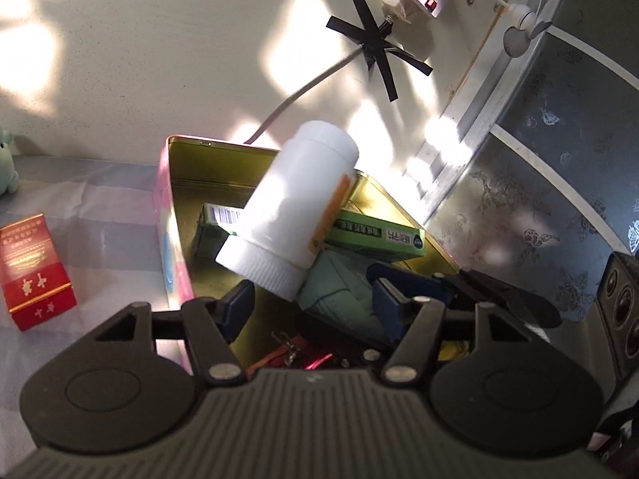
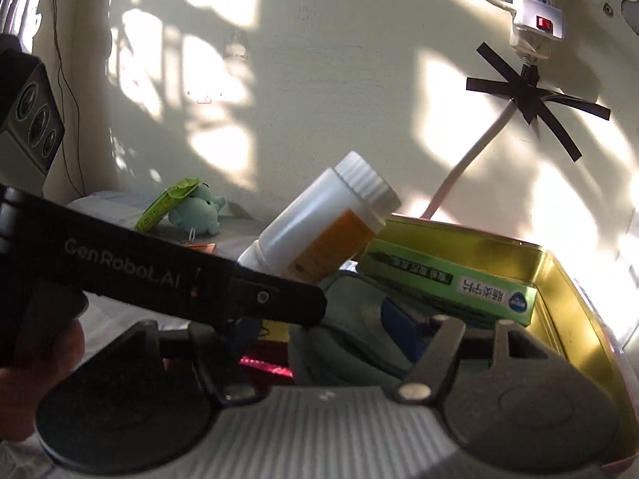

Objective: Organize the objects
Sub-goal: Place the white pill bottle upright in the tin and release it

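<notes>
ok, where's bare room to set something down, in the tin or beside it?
Free: cloth between red box and tin; tin's back-left corner behind the barcode box. Crowded: tin's middle and right, with white bottle, green box, teal pouch.

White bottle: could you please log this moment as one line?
white bottle tilted over open tin | green box inside tin | left fingers apart

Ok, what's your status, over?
Left gripper open, right gripper unclear. White bottle tilted over the tin. Green box, teal pouch beneath.
</notes>
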Tool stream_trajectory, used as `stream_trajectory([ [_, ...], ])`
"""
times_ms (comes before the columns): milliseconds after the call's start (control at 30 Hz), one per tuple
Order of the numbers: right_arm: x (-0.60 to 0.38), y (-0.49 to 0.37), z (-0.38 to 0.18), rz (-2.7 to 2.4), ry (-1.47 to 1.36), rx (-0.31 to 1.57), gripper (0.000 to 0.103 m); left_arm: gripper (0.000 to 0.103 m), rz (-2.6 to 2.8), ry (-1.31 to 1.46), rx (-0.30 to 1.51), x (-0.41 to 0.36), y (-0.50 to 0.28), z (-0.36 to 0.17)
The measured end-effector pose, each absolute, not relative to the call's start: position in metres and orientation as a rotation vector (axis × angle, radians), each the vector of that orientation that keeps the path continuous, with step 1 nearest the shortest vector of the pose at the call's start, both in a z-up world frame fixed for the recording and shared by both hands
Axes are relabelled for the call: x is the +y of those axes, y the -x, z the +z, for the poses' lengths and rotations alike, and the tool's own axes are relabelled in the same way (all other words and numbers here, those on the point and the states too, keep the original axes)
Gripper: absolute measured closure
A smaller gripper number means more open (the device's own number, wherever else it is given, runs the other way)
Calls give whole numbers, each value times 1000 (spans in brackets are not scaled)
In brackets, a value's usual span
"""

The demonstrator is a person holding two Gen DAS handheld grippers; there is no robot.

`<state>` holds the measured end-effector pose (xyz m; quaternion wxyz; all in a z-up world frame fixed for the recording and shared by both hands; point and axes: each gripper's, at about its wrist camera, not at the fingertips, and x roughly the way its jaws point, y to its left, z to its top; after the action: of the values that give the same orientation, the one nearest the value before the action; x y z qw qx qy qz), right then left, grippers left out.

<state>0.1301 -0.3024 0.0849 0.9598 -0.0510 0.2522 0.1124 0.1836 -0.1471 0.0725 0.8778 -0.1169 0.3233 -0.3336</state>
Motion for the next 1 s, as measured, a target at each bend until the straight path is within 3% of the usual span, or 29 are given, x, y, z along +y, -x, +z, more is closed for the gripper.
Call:
stream_trajectory([
  [200,-323,-164,76,150,78,552,25,36,-669,184,672,-175,-205,76],
  [400,-322,-154,81,148,8,505,24,35,-700,223,616,-157,-180,92],
  [633,-295,-93,102,212,-25,325,25,29,-609,291,517,-83,-138,106],
  [1000,-207,-62,87,419,-22,349,26,27,-90,92,547,30,-111,48],
])
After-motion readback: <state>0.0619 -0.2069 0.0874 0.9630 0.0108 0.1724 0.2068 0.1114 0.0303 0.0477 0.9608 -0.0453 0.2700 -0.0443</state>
